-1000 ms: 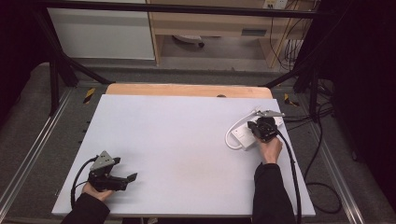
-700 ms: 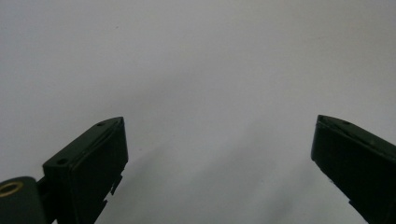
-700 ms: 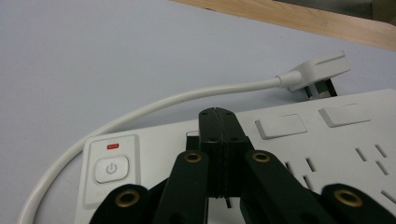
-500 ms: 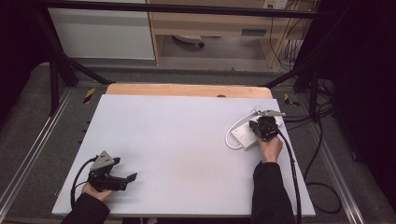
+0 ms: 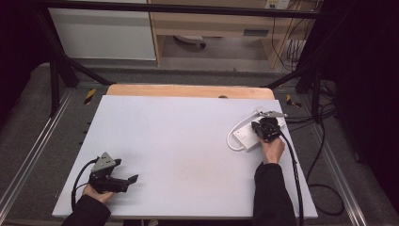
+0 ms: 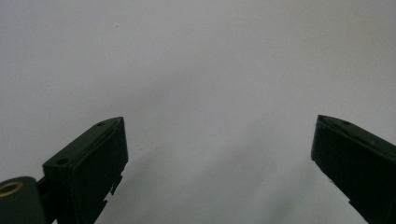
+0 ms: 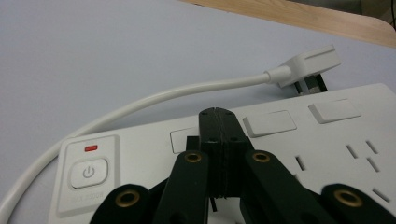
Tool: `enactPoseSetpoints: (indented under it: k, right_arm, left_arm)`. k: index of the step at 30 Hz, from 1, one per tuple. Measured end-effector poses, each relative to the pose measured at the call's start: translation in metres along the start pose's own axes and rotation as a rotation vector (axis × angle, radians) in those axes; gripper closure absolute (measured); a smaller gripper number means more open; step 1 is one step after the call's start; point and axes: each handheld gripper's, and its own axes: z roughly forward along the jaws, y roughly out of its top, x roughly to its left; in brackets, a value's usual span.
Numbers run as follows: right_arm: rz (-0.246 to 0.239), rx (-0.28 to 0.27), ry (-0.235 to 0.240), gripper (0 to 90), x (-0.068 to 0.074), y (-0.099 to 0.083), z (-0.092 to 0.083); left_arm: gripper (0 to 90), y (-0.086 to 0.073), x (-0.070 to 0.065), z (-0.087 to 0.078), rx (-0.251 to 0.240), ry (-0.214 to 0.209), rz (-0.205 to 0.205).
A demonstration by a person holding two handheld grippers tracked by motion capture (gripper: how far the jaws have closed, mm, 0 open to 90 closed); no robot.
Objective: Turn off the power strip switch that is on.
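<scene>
Right gripper jaws pressed together, tips over a white power strip at the table's right side — plug lying just beside it. Left gripper jaws wide apart over bare table (idle). Risk: downward push skids the strip, snagging its cable.

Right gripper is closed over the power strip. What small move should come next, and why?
Probably press the right gripper down onto the power strip's covered socket beneath its tips: the jaws are shut together, holding nothing. The left gripper is open over bare table.
</scene>
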Motion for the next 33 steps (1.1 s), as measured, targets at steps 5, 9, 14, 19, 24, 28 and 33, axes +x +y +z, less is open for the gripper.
enactPoseSetpoints:
  k: [5, 9, 14, 19, 24, 28, 33]
  right_arm:
    - [-0.011, -0.004, 0.000, 90.0, 0.0001, 0.0005, -0.0005]
    - [-0.016, -0.011, -0.002, 90.0, 0.0011, 0.0013, -0.0005]
    - [-0.017, -0.010, -0.001, 90.0, 0.0001, 0.0006, 0.0003]
    - [-0.018, -0.014, 0.000, 90.0, 0.0007, 0.0006, 0.0010]
    - [-0.022, -0.018, -0.001, 90.0, 0.0002, 0.0005, 0.0015]
    - [-0.037, -0.018, -0.012, 90.0, 0.0023, 0.0009, 0.0021]
    - [-0.039, -0.019, -0.012, 90.0, 0.0026, 0.0008, 0.0023]
  left_arm:
    - [3.5, -0.0002, 0.0004, 0.0002, 0.001, 0.000, -0.001]
    - [3.5, -0.0002, 0.0002, 0.0002, 0.001, 0.000, 0.000]
    - [3.6, -0.0003, 0.0005, 0.0004, 0.002, 0.001, 0.000]
    - [3.6, -0.0001, 0.0002, 0.0001, 0.001, 0.001, -0.001]
    - [3.6, 0.0000, -0.0001, 0.0001, 0.001, 0.001, 0.002]
    - [3.6, -0.0002, 0.0001, 0.0002, 0.002, 0.002, 0.000]
    - [3.6, 0.0000, -0.0003, 0.0000, 0.002, 0.002, 0.002]
